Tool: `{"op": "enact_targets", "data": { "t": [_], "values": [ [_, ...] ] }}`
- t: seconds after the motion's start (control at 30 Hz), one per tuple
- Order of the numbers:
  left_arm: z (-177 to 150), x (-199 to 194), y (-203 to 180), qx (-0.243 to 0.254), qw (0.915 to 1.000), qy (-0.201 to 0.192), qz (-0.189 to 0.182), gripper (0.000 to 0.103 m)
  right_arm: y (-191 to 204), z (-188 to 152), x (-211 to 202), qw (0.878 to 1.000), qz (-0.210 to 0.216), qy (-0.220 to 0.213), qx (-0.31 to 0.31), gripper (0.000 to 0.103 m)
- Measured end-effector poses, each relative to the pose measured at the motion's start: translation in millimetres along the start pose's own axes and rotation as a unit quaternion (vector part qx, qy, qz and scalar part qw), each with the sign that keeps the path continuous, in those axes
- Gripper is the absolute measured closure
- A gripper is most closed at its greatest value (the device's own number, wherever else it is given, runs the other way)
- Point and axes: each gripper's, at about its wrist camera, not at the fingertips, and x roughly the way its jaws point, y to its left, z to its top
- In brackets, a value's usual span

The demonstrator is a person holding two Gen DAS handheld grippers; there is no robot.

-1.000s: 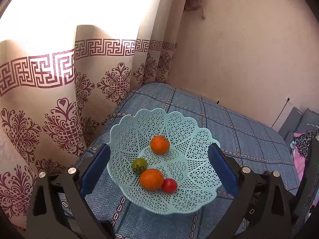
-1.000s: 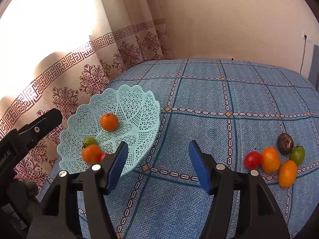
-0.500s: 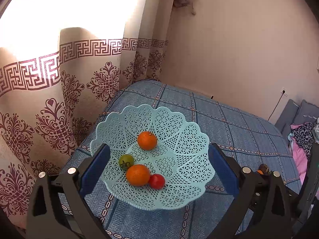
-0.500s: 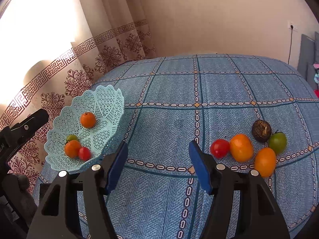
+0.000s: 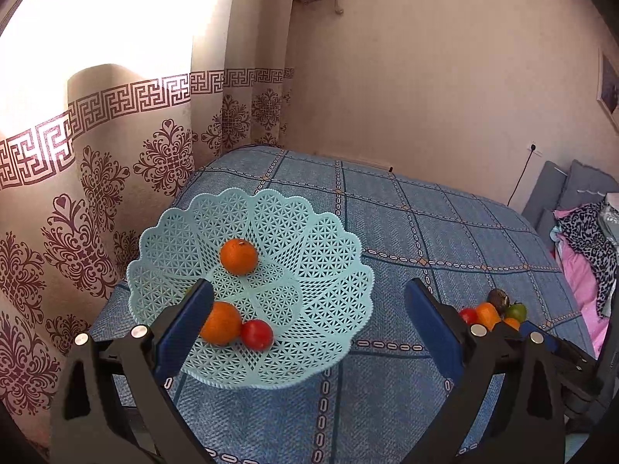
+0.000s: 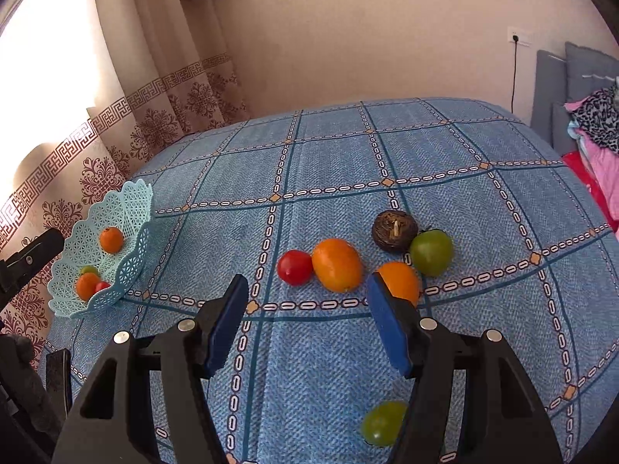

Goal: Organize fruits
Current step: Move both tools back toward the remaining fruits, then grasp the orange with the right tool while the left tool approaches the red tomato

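Note:
A pale blue lattice basket (image 5: 329,239) (image 6: 131,208) sits at the left end of the blue checked cloth (image 6: 348,147). It holds two oranges (image 5: 238,256), a red tomato (image 5: 257,334) and a green fruit half hidden behind a finger. My left gripper (image 5: 309,321) hangs open just in front of it, empty. Loose fruit lies to the right: a red tomato (image 6: 294,266), two oranges (image 6: 336,270), a dark brown fruit (image 6: 394,230), a green tomato (image 6: 431,252) and a green fruit (image 6: 381,423) near me. My right gripper (image 6: 307,313) is open, short of the red tomato and orange.
A patterned curtain (image 5: 116,147) hangs close behind the basket at the left edge. A beige wall (image 6: 367,38) closes off the far side. Grey cushions and pink and leopard-print cloth (image 6: 595,131) lie at the right. Bare cloth stretches between the basket and the loose fruit.
My right gripper has swung right from the basket to the loose fruit, which now lies just ahead. The left gripper drew back and turned a little right. Both stayed open.

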Motion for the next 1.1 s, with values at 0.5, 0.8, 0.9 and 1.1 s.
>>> {"op": "enact_targets", "data": {
  "t": [0.5, 0.8, 0.9, 1.1],
  "values": [
    [-18.4, 2.9, -48.3, 0.061, 0.9973, 0.020, -0.035, 0.003, -58.5, -4.4, 6.1, 0.999, -0.026, 0.020, 0.041, 0.040],
    [-23.1, 6.1, -52.2, 0.065, 0.9969, 0.030, -0.034, 0.003, -56.3, -2.8, 30.2, 0.998, -0.004, 0.049, 0.029, 0.056],
    [-23.2, 8.0, -56.2, 0.071, 0.9964, 0.033, -0.032, 0.003, -55.0, -4.1, 38.2, 0.998, 0.000, 0.057, 0.029, 0.060],
    [-24.7, 15.9, -67.8, 0.080, 0.9953, 0.044, -0.034, 0.003, -52.8, -4.4, 43.3, 0.998, 0.003, 0.054, 0.021, 0.068]
  ]
}}
